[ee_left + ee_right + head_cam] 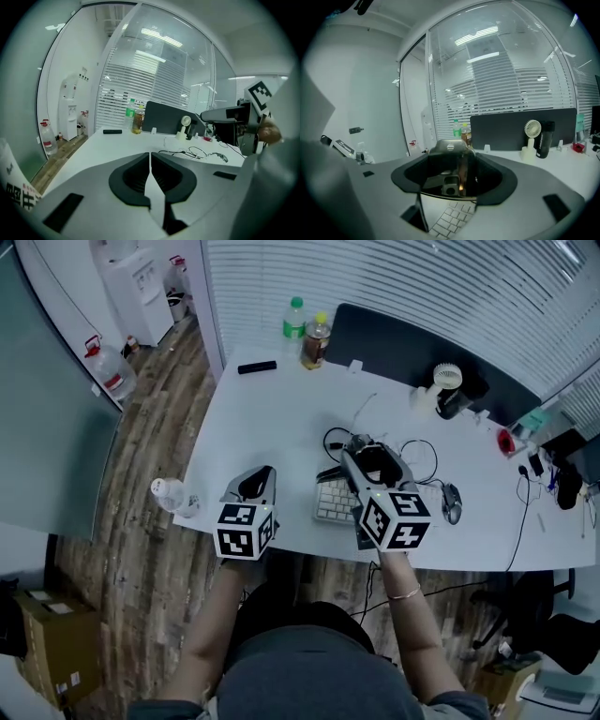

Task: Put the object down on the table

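Fingers (499,180) of the right gripper (452,180) clamp a glossy boxy metal object (449,152); left gripper (150,164) fingers meet, empty.

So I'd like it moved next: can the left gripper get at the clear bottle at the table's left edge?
Probably yes. The left gripper is empty and the clear bottle sits to its left with nothing between them, though its jaws are together and would need to open first.
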{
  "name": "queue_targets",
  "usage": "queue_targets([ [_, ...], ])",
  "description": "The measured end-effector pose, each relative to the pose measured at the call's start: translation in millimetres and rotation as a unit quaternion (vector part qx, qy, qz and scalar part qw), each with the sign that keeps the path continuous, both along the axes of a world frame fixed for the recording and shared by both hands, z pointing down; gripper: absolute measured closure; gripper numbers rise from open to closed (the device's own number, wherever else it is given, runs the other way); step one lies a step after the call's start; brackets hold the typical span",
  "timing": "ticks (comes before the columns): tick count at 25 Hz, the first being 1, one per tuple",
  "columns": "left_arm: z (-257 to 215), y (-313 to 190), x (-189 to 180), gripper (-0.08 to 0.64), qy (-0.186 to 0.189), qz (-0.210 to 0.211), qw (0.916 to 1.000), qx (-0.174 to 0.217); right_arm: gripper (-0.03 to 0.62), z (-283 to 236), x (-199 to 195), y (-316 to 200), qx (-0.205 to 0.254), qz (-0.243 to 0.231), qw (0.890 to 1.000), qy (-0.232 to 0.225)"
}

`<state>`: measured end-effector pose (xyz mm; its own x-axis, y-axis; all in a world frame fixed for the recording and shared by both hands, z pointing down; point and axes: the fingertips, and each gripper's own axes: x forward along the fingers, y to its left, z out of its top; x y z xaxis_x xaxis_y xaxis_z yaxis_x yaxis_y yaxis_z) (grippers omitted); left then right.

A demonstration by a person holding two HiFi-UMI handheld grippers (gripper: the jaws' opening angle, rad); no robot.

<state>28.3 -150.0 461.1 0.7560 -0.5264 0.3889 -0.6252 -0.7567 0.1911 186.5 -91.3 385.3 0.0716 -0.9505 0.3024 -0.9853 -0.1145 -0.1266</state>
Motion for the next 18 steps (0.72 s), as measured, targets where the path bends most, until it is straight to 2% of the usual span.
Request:
queue_targets([
  [10, 6.2, -32.7, -0.6, 0.529, -0.001, 0.006, 0.9999, -0.01, 0.298, 8.2, 5.5, -48.8, -0.019, 0.001, 1.0, 0.006],
  [18, 14.3, -49.6, -4.3, 0.529, -0.004, -0.012, 0.9997, -0.019, 0.298, 13.0, 8.9, -97.8, -0.032, -0.03, 0.999, 0.024],
])
